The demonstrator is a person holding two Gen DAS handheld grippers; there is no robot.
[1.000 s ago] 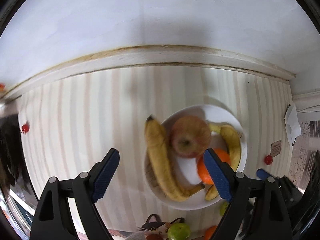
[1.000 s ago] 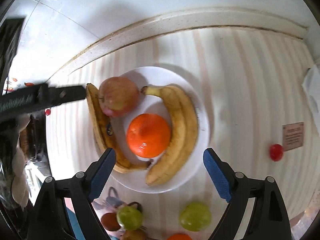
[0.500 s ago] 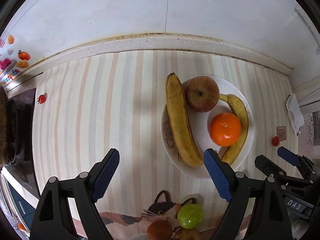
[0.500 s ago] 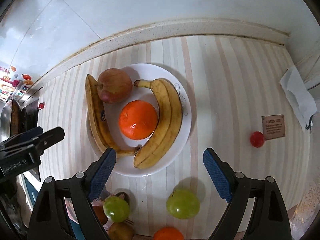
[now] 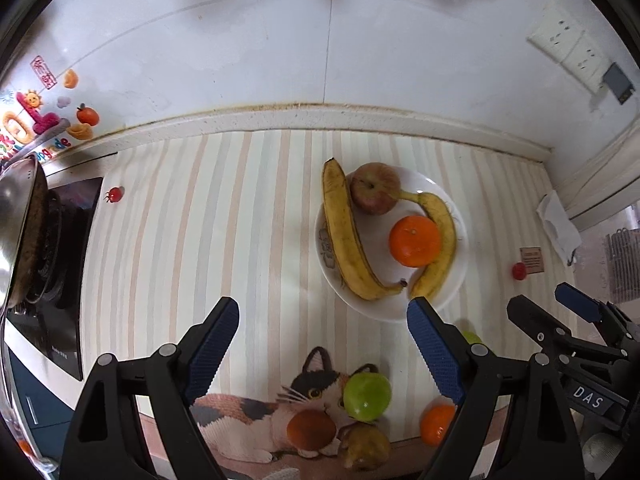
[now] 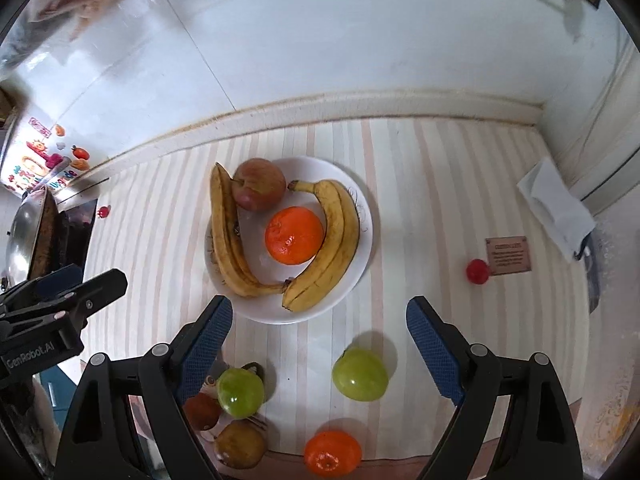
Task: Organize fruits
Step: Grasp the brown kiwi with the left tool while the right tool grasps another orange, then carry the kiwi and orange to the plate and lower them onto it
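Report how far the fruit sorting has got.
Done: the plate holds an apple, an orange and bananas. In hand: nothing; the left gripper and right gripper are both open and empty above the counter. Left: two green apples, a second orange, and a brown and a reddish fruit lie loose in front of the plate.

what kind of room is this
Most likely a home kitchen counter. A gas stove with a metal pan on it sits at the left edge, glossy white wall tiles rise behind, and a white plate of fruit rests on the striped counter covering.
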